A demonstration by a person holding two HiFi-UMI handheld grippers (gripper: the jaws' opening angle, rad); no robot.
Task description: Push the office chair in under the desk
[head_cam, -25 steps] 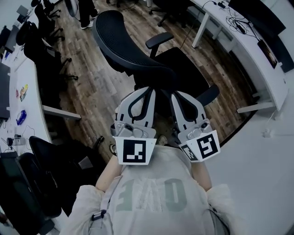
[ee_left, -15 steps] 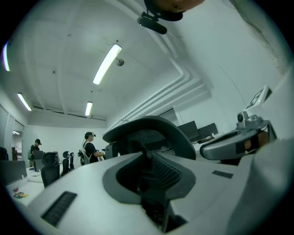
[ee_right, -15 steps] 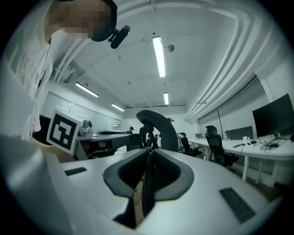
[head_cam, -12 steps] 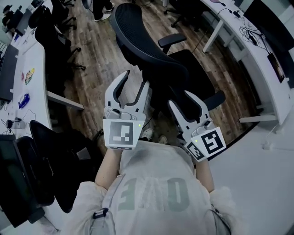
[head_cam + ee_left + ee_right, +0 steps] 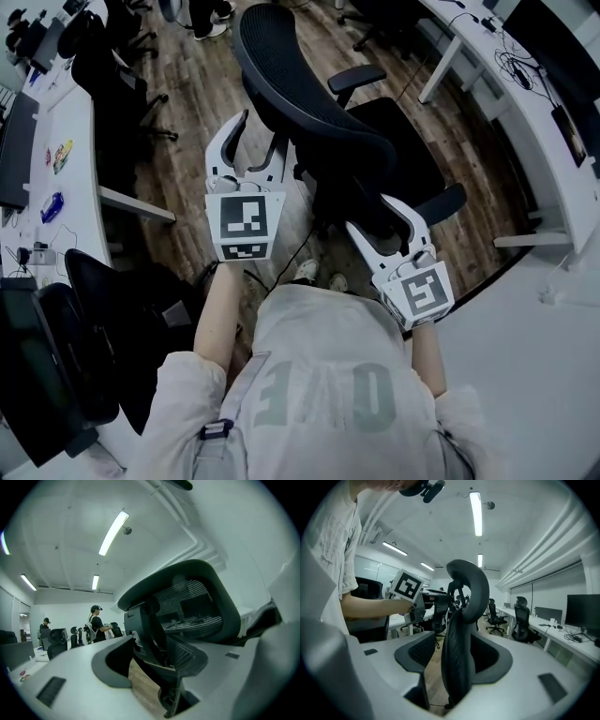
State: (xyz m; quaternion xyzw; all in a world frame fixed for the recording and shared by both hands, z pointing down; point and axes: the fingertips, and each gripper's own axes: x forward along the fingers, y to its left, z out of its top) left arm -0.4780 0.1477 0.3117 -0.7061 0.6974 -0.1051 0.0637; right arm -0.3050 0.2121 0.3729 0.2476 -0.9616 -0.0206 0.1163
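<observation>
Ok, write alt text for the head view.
From above, a person holds the left gripper and right gripper at a black chair, both jaws opening with its back between them. White desks flank the wood floor.

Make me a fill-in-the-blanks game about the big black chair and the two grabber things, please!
1. The black mesh-back office chair stands on a ___ plank floor.
2. The long desk on the person's right has a ___ top.
3. The chair's ___ stands between the jaws of the left gripper and between those of the right gripper.

Missing words: wooden; white; backrest.

Note: both grippers' jaws are opening, and their pads are not pressing on the chair.
</observation>
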